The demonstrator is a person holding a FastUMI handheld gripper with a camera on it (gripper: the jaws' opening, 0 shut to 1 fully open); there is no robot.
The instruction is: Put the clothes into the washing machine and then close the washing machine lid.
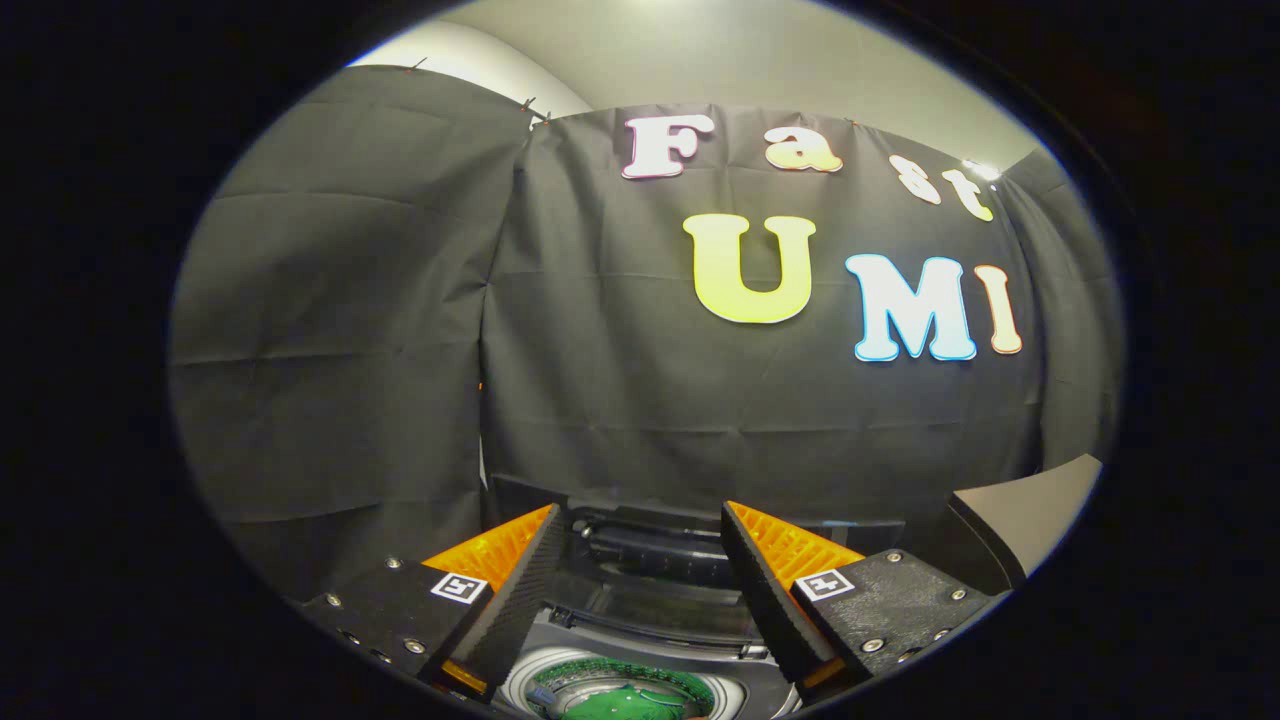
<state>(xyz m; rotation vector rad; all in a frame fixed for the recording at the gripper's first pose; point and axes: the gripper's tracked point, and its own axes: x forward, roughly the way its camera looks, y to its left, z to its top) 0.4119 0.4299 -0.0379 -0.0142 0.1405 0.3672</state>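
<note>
I held the gripper [640, 560] above the washing machine [640, 640], and its two fingers [520, 590] stood spread apart with nothing between them. In the gap between the fingers I could see the top of the machine. Low down, between the finger bases, was the round opening of the drum [620, 690] with its pale ring around it. Inside the drum lay something green, which I took for the clothes [625, 705]; the piece was small in my view and I could not tell what kind of garment it was. It lay below the fingers and did not touch them.

Just beyond the opening, still between the fingers, was the dark rear part of the machine top, with a folded lid [650, 555] standing up at the back, so the drum was uncovered. Whether the lid was fully open I could not tell exactly.

Beyond the fingertips hung the black cloth wall [400, 330] of the booth, in several panels with vertical seams. To the right of the right finger a grey slanted surface [1030, 510] came in near the wall; I could not tell what it belonged to. Above the cloth was a pale ceiling [720, 50].
</note>
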